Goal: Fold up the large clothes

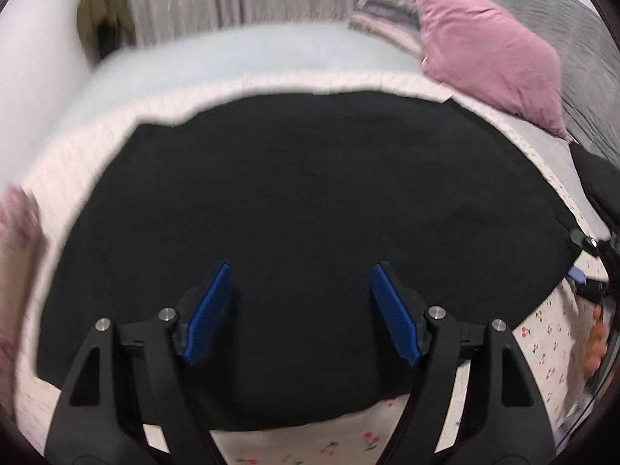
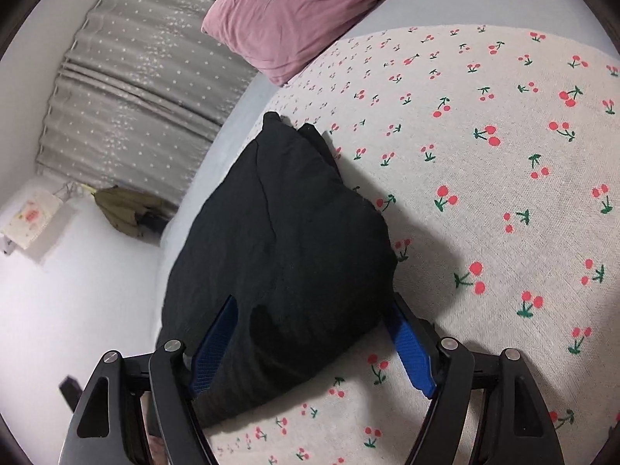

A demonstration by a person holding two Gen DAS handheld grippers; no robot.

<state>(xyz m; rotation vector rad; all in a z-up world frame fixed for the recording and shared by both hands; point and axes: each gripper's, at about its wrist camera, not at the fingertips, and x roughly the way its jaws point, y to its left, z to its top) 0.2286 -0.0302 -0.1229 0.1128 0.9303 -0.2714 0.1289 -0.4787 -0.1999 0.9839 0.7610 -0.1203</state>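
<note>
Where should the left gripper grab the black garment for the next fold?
Probably the near hem of the black garment, coming in low from the bed's near side: it lies flat, and that edge sits just beneath the open left gripper.

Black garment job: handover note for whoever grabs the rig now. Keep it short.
Left gripper: open, above the black garment, holding nothing.
Right gripper: open, jaws straddling a bunched edge of the garment; no clamp visible.
The garment lies on the cherry-print sheet, pink pillow beyond it.
Done: garment laid out; how many folds are in it cannot be told.
Left: grip the edges, finish folding, flatten.
</note>
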